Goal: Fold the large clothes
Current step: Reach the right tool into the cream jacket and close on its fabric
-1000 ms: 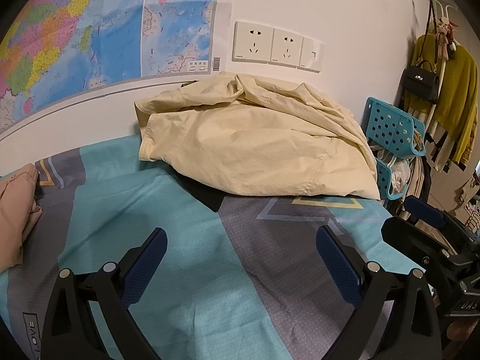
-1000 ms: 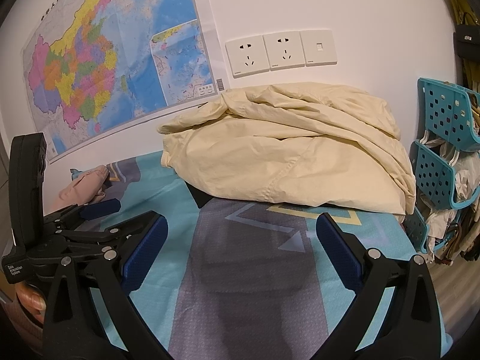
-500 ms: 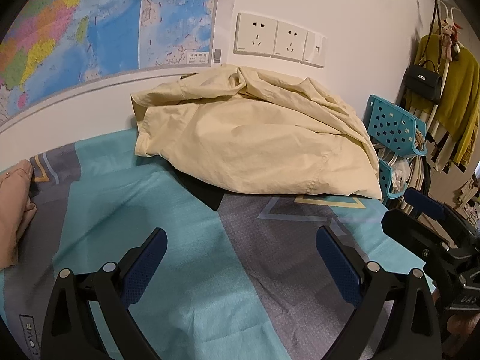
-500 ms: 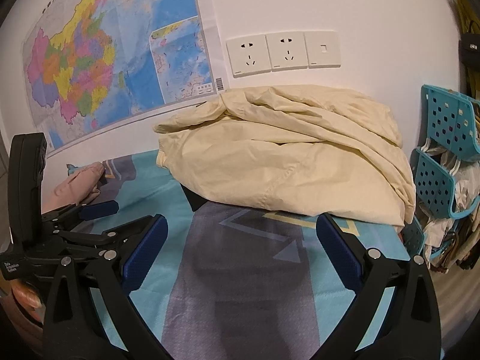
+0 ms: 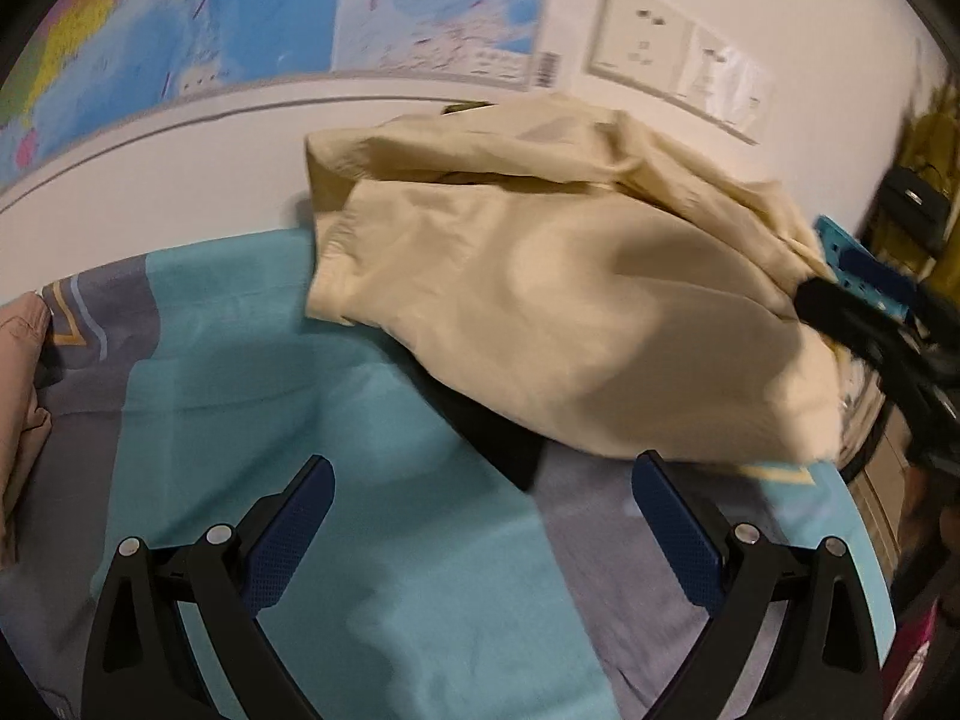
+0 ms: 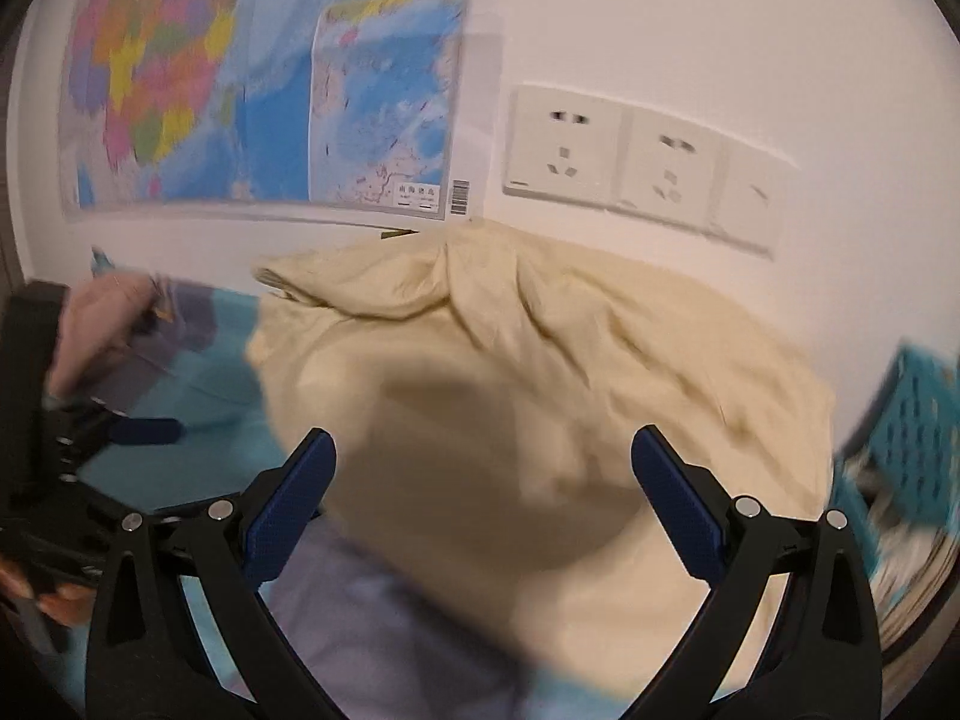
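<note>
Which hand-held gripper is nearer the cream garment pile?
Right. The right hand-held gripper is open over the cream garment, fabric between its fingers. The left hand-held gripper is open above the bedsheet, short of the pile's near edge.

A home bedroom: patterned bedsheet (image 5: 252, 372), wall map (image 6: 240, 78), sockets (image 6: 618, 150).

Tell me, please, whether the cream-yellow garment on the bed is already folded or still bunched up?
Still bunched up: the cream-yellow garment lies in a rumpled heap with loose creases near the wall, no flat folded edges.
</note>
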`<state>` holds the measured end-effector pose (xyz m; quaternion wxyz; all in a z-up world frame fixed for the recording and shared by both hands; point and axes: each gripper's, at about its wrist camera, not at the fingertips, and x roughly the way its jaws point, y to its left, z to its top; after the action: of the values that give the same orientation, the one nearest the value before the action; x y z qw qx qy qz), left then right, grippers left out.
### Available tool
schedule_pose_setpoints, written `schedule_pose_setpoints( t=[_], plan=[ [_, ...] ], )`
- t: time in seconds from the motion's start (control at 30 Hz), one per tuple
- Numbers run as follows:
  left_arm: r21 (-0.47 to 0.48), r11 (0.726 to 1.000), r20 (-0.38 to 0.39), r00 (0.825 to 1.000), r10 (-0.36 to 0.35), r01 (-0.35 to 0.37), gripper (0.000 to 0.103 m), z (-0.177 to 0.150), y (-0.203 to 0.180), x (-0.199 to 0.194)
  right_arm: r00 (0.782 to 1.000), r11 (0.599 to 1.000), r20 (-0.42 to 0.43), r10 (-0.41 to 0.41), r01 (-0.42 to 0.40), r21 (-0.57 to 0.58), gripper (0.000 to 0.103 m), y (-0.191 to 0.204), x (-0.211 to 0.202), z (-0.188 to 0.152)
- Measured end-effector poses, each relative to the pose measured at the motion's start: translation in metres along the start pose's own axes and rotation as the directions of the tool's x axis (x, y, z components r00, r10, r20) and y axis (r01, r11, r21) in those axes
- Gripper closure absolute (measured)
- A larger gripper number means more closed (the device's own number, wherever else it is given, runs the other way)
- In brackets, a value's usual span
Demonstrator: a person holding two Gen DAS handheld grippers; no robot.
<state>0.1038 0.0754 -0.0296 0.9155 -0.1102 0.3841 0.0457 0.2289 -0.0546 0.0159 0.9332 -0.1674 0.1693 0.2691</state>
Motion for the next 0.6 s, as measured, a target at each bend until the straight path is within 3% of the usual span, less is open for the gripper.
schedule_pose_setpoints(
  t=[0.2, 0.37, 0.4, 0.43, 0.47, 0.53, 0.6],
  plan=[
    [-0.017, 1.0, -0.034, 0.999, 0.016, -0.016, 0.007, 0.006, 0.012, 0.025, 0.997, 0.987, -0.036, -0.074, 0.068, -0.146, 0.005, 0.003, 0.067, 0.032],
    [-0.025, 1.0, -0.047, 0.999, 0.003, -0.004, 0.007, 0.009, 0.017, 0.037, 0.993, 0.979, -0.067, -0.095, 0.081, -0.186, 0.005, -0.006, 0.097, 0.044],
    [-0.026, 1.0, -0.047, 0.999, 0.0, -0.001, 0.007, 0.01, 0.017, 0.039, 0.991, 0.972, -0.057, -0.122, 0.108, -0.208, 0.007, -0.006, 0.097, 0.047],
    [-0.027, 1.0, -0.049, 0.999, -0.001, -0.001, 0.007, 0.01, 0.018, 0.04, 0.988, 0.965, -0.04, -0.147, 0.135, -0.226, 0.017, -0.005, 0.094, 0.048],
    [-0.03, 1.0, -0.05, 0.999, -0.002, 0.0, 0.007, 0.012, 0.02, 0.042, 0.99, 0.966, -0.028, -0.138, 0.129, -0.226, 0.021, -0.006, 0.088, 0.049],
    [-0.042, 0.999, -0.052, 0.999, -0.013, 0.011, 0.007, 0.012, 0.023, 0.045, 0.996, 0.968, -0.014, -0.087, 0.081, -0.237, 0.013, -0.002, 0.08, 0.052],
    [-0.043, 0.999, -0.053, 0.998, -0.015, 0.012, 0.007, 0.011, 0.025, 0.045, 0.994, 0.947, -0.053, -0.091, 0.07, -0.315, 0.01, 0.011, 0.09, 0.051]
  ],
)
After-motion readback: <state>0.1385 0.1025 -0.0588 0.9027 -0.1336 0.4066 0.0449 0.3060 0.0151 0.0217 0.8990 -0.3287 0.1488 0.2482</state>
